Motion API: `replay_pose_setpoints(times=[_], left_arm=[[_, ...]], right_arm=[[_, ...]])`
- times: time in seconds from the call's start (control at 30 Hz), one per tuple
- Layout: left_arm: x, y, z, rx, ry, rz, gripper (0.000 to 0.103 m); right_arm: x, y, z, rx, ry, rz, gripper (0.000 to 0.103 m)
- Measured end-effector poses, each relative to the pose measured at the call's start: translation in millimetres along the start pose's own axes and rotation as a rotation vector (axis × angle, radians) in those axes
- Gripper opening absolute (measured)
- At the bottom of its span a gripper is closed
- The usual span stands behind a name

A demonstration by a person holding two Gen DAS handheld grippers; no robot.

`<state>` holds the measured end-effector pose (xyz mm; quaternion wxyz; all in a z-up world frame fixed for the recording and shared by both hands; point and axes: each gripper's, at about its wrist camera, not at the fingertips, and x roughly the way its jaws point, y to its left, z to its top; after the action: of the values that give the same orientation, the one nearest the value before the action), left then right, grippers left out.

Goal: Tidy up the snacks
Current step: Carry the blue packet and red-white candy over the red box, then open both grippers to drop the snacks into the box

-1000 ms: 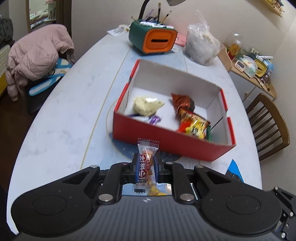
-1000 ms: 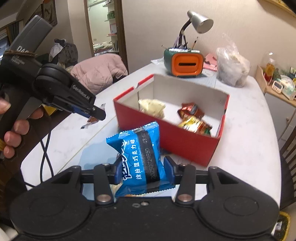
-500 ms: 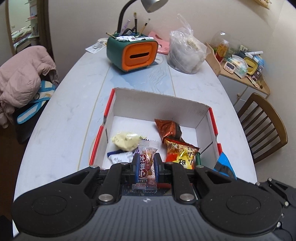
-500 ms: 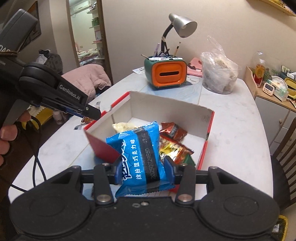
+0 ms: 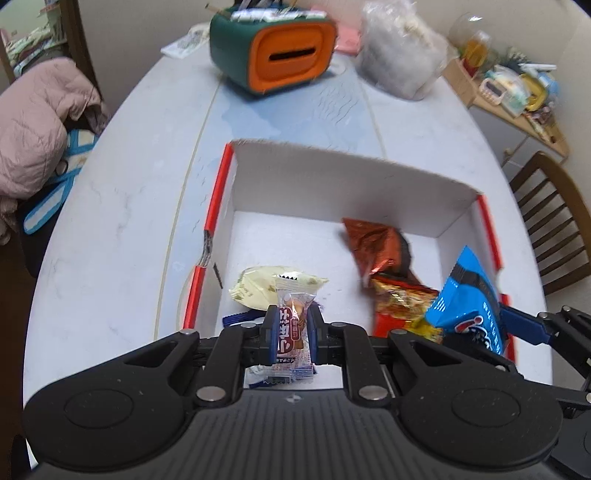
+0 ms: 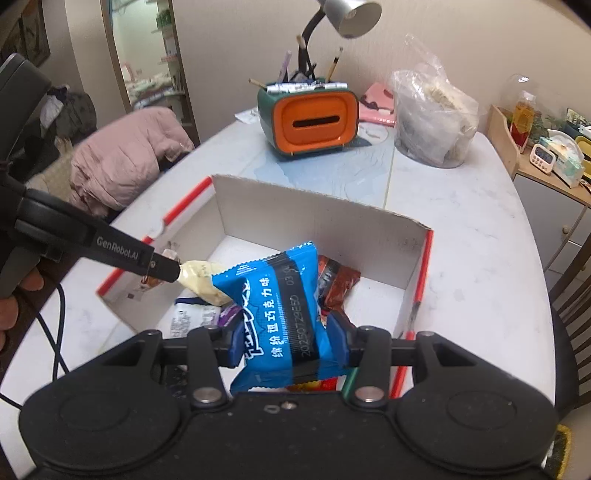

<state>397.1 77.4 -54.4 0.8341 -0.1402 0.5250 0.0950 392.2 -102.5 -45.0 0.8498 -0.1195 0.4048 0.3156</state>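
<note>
The left gripper [image 5: 291, 328] is clamped on a small clear-wrapped snack [image 5: 292, 325], which stands upright between its blue pads. The right gripper [image 6: 286, 341] is clamped on a blue snack packet [image 6: 280, 314], also upright, with a dark band down its middle. Both grippers point down over the near end of an open red box [image 5: 218, 199] with white inner walls, which sits on a pale marble-look table [image 5: 122, 206]. On the box floor lie a pale yellow packet [image 5: 258, 288] at the left and a brown foil packet [image 5: 376, 247] and an orange-red packet [image 5: 402, 306] at the right. Beyond the box stand a green and orange pen holder [image 6: 310, 118], a desk lamp [image 6: 347, 14] and a clear plastic bag [image 6: 432, 114]. A pink jacket [image 5: 33, 125] lies to the left of the table and a wooden chair [image 5: 550, 218] stands to its right.
</note>
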Motion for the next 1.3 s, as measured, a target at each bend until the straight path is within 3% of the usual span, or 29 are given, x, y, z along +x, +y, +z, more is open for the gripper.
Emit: replay_pose_setpoints(times=[0.33,0.7,0.93,1.13,1.3], left_arm=[[38,0,5,0.046,0.100,0.005,0.015],[63,3,5,0.040,0.164,0.015,0.015],[67,7,2,0.025,0.163,0.015,0.017],[56,4,-1,0.032,0.140,0.000,0.029],[40,2,-3,0.030,0.106,-0.017,0.030]], right_arm=[[51,12,9,-0.054,0.101,-0.003,0.044],[70,21,5,-0.114,0.148,-0.007,0.045],[71,23,6,-0.134,0.154,-0.009,0.046],[67,24,6,-0.127,0.142,-0.002,0.051],[53,22,7,-0.117,0.114,0.001,0.054]])
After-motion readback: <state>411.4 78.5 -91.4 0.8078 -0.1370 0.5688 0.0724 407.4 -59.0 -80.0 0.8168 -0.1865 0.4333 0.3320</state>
